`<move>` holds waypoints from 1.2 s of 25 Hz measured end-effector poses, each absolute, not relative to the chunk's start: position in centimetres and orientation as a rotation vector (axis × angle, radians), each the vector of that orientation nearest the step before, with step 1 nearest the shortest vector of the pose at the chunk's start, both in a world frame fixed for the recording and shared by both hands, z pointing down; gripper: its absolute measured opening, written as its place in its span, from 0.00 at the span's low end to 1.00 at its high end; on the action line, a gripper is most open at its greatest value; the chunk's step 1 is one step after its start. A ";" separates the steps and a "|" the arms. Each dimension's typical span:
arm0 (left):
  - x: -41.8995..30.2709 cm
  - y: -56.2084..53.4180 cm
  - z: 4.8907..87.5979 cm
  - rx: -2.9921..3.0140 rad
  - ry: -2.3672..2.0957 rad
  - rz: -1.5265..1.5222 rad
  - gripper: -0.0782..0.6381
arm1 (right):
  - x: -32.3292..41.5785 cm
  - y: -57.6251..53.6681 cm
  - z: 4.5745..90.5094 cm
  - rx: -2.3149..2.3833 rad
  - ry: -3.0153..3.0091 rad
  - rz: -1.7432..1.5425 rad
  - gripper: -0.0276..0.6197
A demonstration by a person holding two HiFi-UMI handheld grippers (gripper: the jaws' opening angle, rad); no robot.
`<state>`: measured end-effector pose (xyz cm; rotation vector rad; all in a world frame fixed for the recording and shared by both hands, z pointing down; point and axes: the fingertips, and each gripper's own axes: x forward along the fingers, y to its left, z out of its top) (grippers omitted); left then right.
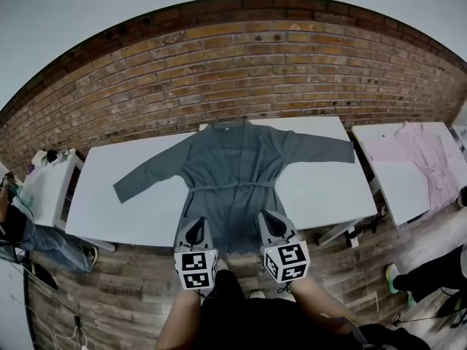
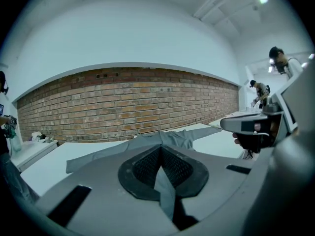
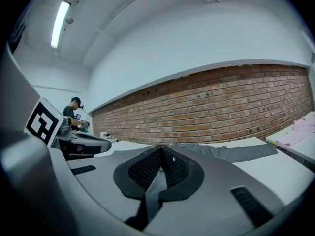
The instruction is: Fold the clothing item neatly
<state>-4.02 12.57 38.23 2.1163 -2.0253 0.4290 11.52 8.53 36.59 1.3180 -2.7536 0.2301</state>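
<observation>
The robe is lying spread flat on the white worktop, with its sleeves out and its collar toward the brick wall. The left tongs and right tongs are each pinching its near hem, one at each corner.

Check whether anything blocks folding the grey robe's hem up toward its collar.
Nothing visible does: the robe lies spread on the white table with nothing on it, and the left gripper and right gripper clamp its hem.

Robe matt cloth; table smooth white; wall rough brick.
</observation>
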 end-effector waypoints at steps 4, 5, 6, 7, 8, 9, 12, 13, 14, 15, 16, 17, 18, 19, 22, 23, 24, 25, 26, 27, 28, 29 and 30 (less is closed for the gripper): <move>-4.9 9.0 38.6 2.156 -2.011 0.431 0.11 | 10.5 5.3 36.8 1.338 -2.738 0.206 0.05; -5.2 8.0 38.6 2.165 -2.008 0.431 0.11 | 10.1 4.4 36.8 1.341 -2.735 0.201 0.05; -5.5 6.9 38.5 2.172 -2.005 0.427 0.11 | 9.6 3.5 36.8 1.344 -2.731 0.197 0.05; -6.0 5.8 38.4 2.178 -2.000 0.419 0.11 | 9.1 2.5 36.6 1.347 -2.729 0.193 0.05; -6.5 4.8 38.2 2.183 -1.995 0.409 0.11 | 8.5 1.5 36.4 1.351 -2.728 0.191 0.05; -7.0 3.7 38.0 2.190 -1.990 0.401 0.11 | 7.9 0.5 36.2 1.355 -2.727 0.189 0.05; -9.0 1.0 37.7 2.201 -1.982 0.387 0.11 | 5.8 -2.0 35.7 1.359 -2.724 0.186 0.05; -9.8 0.2 37.8 2.195 -1.982 0.384 0.11 | 5.0 -2.6 35.7 1.356 -2.721 0.186 0.05; -10.6 -0.5 37.9 2.186 -1.983 0.384 0.11 | 4.3 -3.2 35.8 1.351 -2.717 0.186 0.05; -11.4 -1.2 38.1 2.175 -1.986 0.389 0.11 | 3.6 -3.8 36.0 1.346 -2.711 0.188 0.05; -12.1 -1.9 38.4 2.166 -1.985 0.394 0.11 | 2.9 -4.3 36.3 1.343 -2.704 0.191 0.05; -12.7 -2.5 38.6 2.160 -1.980 0.395 0.11 | 2.4 -4.8 36.5 1.343 -2.696 0.195 0.05; -13.2 -3.1 38.8 2.154 -1.970 0.389 0.11 | 1.9 -5.3 36.6 1.345 -2.689 0.199 0.05; -13.8 -3.7 39.0 2.149 -1.957 0.377 0.11 | 1.4 -5.8 36.8 1.348 -2.682 0.202 0.05; -15.3 -5.7 39.2 2.151 -1.924 0.352 0.11 | -0.2 -7.3 36.9 1.355 -2.671 0.210 0.05; -15.8 -6.2 39.3 2.158 -1.915 0.352 0.11 | -0.7 -7.7 37.0 1.358 -2.666 0.212 0.05; -16.1 -6.7 39.4 2.166 -1.907 0.352 0.11 | -1.0 -8.0 37.1 1.364 -2.658 0.214 0.05; -16.4 -7.2 39.5 2.174 -1.896 0.350 0.11 | -1.3 -8.2 37.3 1.374 -2.648 0.218 0.05; -16.6 -7.7 39.6 2.183 -1.885 0.349 0.11 | -1.4 -8.5 37.4 1.386 -2.637 0.222 0.05; -16.8 -8.3 39.7 2.191 -1.872 0.348 0.11 | -1.5 -8.7 37.6 1.398 -2.624 0.225 0.05; -16.8 -8.8 39.9 2.196 -1.857 0.348 0.11 | -1.5 -8.9 37.8 1.409 -2.609 0.227 0.05; -16.8 -9.3 40.3 2.200 -1.840 0.349 0.11 | -1.3 -9.1 38.1 1.417 -2.593 0.231 0.05; -16.6 -9.7 40.6 2.201 -1.822 0.351 0.11 | -1.1 -9.2 38.5 1.425 -2.578 0.239 0.05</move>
